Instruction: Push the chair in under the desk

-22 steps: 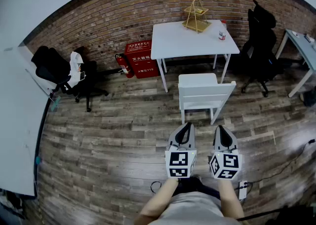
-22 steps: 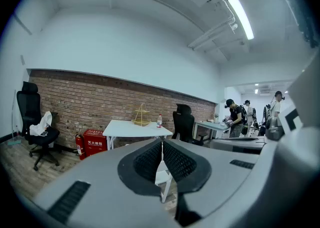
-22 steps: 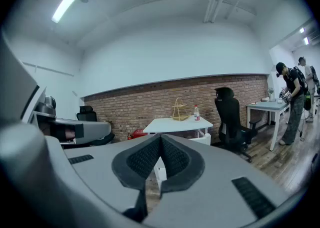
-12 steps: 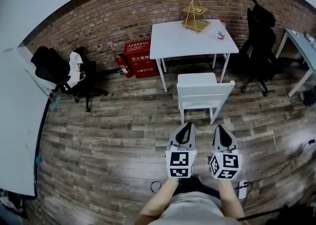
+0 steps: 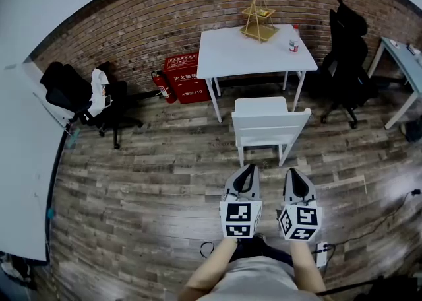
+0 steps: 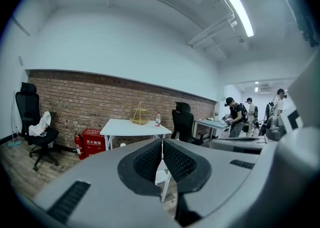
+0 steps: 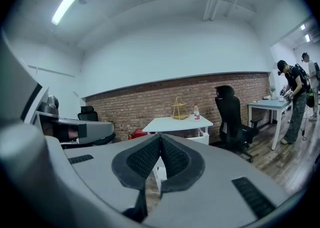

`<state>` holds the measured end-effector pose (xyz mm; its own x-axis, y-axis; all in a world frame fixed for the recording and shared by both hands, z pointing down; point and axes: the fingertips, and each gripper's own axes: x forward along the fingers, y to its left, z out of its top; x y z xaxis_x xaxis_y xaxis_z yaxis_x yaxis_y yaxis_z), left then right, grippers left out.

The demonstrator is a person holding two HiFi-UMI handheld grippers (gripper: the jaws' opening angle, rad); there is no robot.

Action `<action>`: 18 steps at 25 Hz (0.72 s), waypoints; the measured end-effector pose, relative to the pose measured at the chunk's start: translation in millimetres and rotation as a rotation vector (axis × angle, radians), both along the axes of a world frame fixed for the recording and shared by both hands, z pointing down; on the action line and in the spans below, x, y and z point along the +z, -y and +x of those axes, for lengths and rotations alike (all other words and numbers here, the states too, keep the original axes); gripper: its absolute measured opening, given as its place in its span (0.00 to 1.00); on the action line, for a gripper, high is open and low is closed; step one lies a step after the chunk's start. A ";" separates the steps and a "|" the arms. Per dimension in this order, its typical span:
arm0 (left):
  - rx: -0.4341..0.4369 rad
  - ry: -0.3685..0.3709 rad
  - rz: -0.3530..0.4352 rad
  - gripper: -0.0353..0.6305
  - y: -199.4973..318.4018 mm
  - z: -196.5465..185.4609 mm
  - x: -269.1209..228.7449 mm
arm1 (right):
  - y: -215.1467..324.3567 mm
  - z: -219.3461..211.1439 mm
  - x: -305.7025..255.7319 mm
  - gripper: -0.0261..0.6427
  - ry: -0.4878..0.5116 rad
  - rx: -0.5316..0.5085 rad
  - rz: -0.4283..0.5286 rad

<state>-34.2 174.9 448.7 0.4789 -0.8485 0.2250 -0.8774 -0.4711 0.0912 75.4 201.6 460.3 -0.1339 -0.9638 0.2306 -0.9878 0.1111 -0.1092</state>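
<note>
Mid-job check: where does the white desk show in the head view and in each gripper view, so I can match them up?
Head view: the white desk stands top centre, against the brick wall.
Left gripper view: white desk left of centre, at mid height.
Right gripper view: white desk near centre, slightly below mid height.
Shared landmark: the gold wire basket standing on the desk.

grey-brown wood-plank floor (image 5: 145,181). standing on it along the far side: a white rectangular four-legged counter (image 5: 244,59), a red metal box (image 5: 184,78) with a red fire extinguisher (image 5: 160,86) just beside it, a black swivel office chair (image 5: 92,98) at the left, a black high-backed office chair (image 5: 346,55) at the right. just in front of the counter, a white straight-backed chair (image 5: 270,125), backrest turned away from it. on the countertop, toward the back: a gold wire basket (image 5: 258,16) and, near the right corner, a small red-capped bottle (image 5: 293,41).
</note>
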 end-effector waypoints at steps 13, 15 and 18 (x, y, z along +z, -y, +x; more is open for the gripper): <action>-0.002 0.009 -0.009 0.09 -2.8 35.3 6.7 | 3.3 24.6 10.2 0.06 0.004 -0.047 -0.004; -0.006 0.012 -0.014 0.09 -4.3 35.1 9.6 | 1.0 23.1 14.7 0.06 0.007 -0.055 -0.011; -0.009 0.024 -0.018 0.09 -5.4 34.4 10.8 | 1.6 21.3 17.6 0.06 0.018 -0.065 -0.022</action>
<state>0.1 180.3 459.5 0.4655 -0.8487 0.2512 -0.8837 -0.4615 0.0783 96.7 200.1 477.9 -0.2001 -0.9477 0.2486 -0.9764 0.1719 -0.1304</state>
